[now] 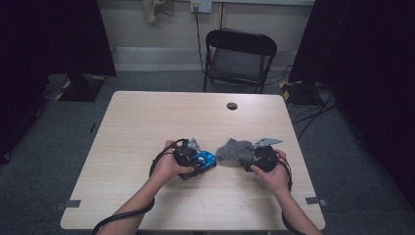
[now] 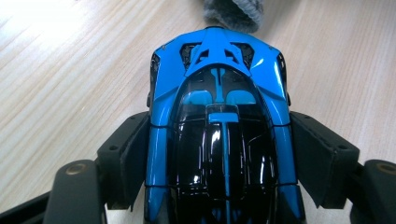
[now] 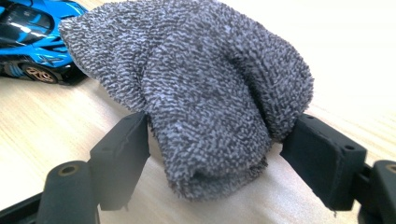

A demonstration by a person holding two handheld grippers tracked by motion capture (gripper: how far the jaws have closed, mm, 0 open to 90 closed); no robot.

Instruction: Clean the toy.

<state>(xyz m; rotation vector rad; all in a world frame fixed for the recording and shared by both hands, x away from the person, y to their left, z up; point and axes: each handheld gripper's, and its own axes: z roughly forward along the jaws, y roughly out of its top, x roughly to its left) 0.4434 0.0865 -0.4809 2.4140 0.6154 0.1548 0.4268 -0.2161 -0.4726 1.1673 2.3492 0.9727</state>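
A blue and black toy car (image 2: 219, 70) sits between the jaws of my left gripper (image 2: 219, 140), which press on both of its sides. In the high view the car (image 1: 206, 159) is near the table's middle front, with the left gripper (image 1: 198, 163) shut on it. A grey terry cloth (image 3: 196, 88) bulges up between the jaws of my right gripper (image 3: 217, 144), pinched at its lower part. The cloth (image 1: 234, 150) almost meets the car's end, held by the right gripper (image 1: 247, 156). The cloth's edge (image 2: 233, 11) lies just beyond the car.
The light wooden table (image 1: 147, 122) has a round cable hole (image 1: 232, 105) at its back middle. A black folding chair (image 1: 239, 58) stands behind the far edge. Dark curtains flank the room, and cables run over the grey floor at the right.
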